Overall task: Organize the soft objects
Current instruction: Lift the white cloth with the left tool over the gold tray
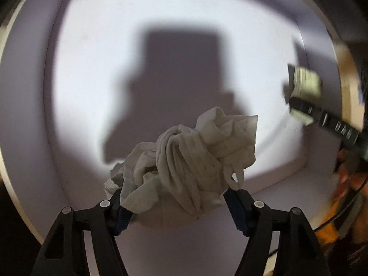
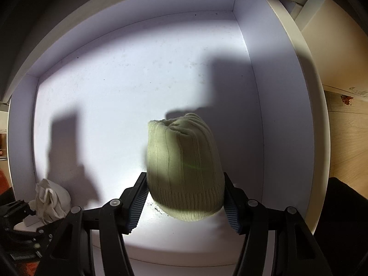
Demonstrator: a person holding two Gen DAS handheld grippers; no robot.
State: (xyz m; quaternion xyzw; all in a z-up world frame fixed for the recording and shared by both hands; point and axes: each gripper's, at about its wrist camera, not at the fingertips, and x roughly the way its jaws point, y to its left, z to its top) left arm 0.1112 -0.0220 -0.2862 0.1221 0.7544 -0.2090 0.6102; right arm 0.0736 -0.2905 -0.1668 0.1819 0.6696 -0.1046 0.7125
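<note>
**Both jaws closed on soft things over a white drawer**

The left gripper (image 1: 172, 204) has its jaws set fairly wide apart with a crumpled cream cloth (image 1: 191, 161) bunched between them; the fabric spills over both blue ribbed pads (image 1: 234, 209), so the pads seem to press it, though the contact itself is hidden under the folds. The right gripper (image 2: 186, 203) has its jaws at a middling width, clamped on the ribbed cuff of a pale green knit beanie (image 2: 184, 168), one pad on each side.

The cloth is thin and limp, almost sheer in places, twisted into ropey folds with a small loop hanging at its right edge. It hangs above the drawer floor, near the front wall. The beanie is thicker, a chunky vertical rib knit with a finer ribbed band at the cuff and a gathered, puckered crown pointing away from the camera. It stands out from the jaws over the middle of the drawer.

The drawer (image 2: 271, 92) is a shallow white box with smooth, matt walls and a flat bottom dotted with small dark specks. Hard-edged shadows of both grippers fall across it. Beyond its right wall lies pale wood-grain flooring (image 2: 345, 138). From the left wrist the right gripper appears blurred at the right edge.
</note>
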